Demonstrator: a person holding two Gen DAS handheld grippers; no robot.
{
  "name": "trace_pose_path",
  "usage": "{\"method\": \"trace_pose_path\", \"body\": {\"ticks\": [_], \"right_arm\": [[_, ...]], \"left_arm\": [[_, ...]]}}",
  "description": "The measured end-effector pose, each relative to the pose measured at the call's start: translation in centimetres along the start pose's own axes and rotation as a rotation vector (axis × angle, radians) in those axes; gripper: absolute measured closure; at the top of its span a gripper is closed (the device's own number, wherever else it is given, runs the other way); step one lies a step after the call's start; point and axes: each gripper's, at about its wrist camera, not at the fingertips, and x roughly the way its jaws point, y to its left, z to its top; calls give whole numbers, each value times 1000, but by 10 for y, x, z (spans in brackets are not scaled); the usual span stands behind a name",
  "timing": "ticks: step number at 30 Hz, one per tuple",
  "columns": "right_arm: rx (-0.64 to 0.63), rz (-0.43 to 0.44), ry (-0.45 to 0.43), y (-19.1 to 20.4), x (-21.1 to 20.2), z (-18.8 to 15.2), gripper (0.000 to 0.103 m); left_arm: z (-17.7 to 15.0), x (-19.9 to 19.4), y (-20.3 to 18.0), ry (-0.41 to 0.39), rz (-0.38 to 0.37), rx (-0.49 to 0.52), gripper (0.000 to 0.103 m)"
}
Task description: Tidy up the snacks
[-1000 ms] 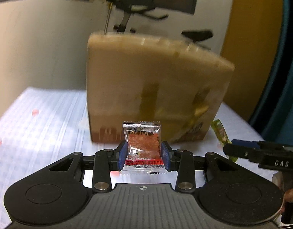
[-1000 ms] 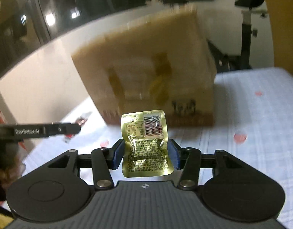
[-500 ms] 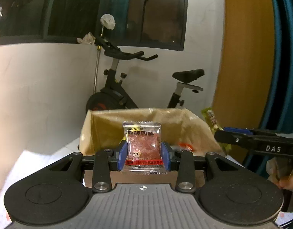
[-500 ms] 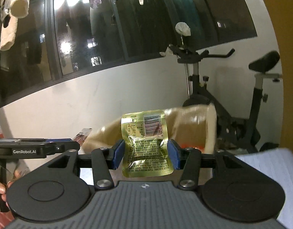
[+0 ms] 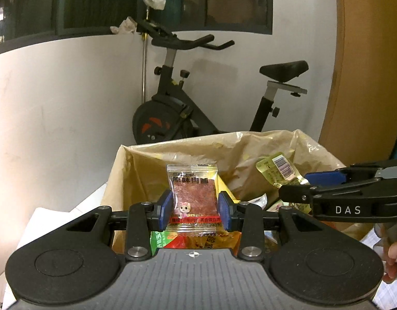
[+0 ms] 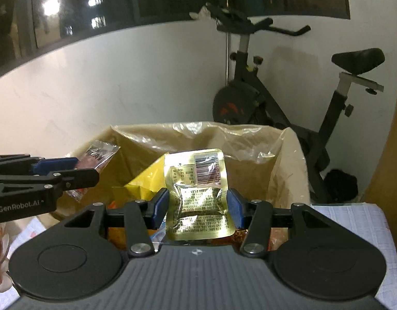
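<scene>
My left gripper (image 5: 193,209) is shut on a clear packet of red dried meat (image 5: 192,196) and holds it over the near rim of a cardboard box (image 5: 126,170) lined with a plastic bag. My right gripper (image 6: 198,208) is shut on a gold foil packet (image 6: 198,196) over the same box (image 6: 289,170). Each gripper shows in the other's view: the right one (image 5: 302,180) with its gold packet (image 5: 276,170), the left one (image 6: 77,168) with its meat packet (image 6: 97,155). Several snack bags lie inside the box.
An exercise bike (image 5: 177,108) stands behind the box against a white wall. An orange panel (image 5: 366,64) is at the right. The box stands on a white checked table cover (image 6: 353,222). A yellow bag (image 6: 146,178) lies in the box.
Both grippers rose from table height in front of the box to above its rim and moved forward over the opening, each still holding its packet.
</scene>
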Motion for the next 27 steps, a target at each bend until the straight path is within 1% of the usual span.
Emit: {"method": "trace_pose_path", "body": {"ticks": [4, 6, 8, 9, 10, 12, 13, 14, 16, 18, 19, 22, 23, 27], "right_arm": [[8, -26, 22, 1, 3, 0, 50], [8, -39, 33, 0, 5, 0, 48], [12, -49, 38, 1, 4, 1, 46], [16, -52, 39, 2, 2, 0, 45], [16, -57, 41, 2, 1, -1, 45], [14, -62, 46, 3, -2, 0, 46], [15, -60, 46, 3, -4, -1, 44], [19, -59, 45, 4, -7, -1, 40], [28, -60, 32, 4, -15, -1, 33], [37, -54, 21, 6, -24, 0, 28], [44, -49, 15, 7, -30, 0, 23], [64, -37, -8, 10, -48, 1, 15], [70, -45, -13, 11, -54, 2, 11], [91, -51, -65, 17, -84, 3, 4]], "left_arm": [[1, 7, 2, 30, 2, -10, 60], [-1, 8, 5, 34, 5, -21, 56], [-1, 4, 7, 33, 12, -34, 54], [-1, 2, 8, 29, 10, -36, 50], [-1, -1, 8, 24, 9, -36, 43], [-1, -7, 8, 13, 15, -37, 35], [0, -12, 8, 6, 13, -39, 32], [1, -15, 9, 1, 9, -40, 30], [4, -24, 9, -11, 5, -40, 23], [6, -35, 8, -32, 15, -31, 18], [7, -41, 7, -41, 22, -25, 15], [10, -60, 6, -65, 33, -11, 13], [11, -66, 6, -70, 34, -10, 12], [14, -91, 7, -102, 32, -24, 12]]}}
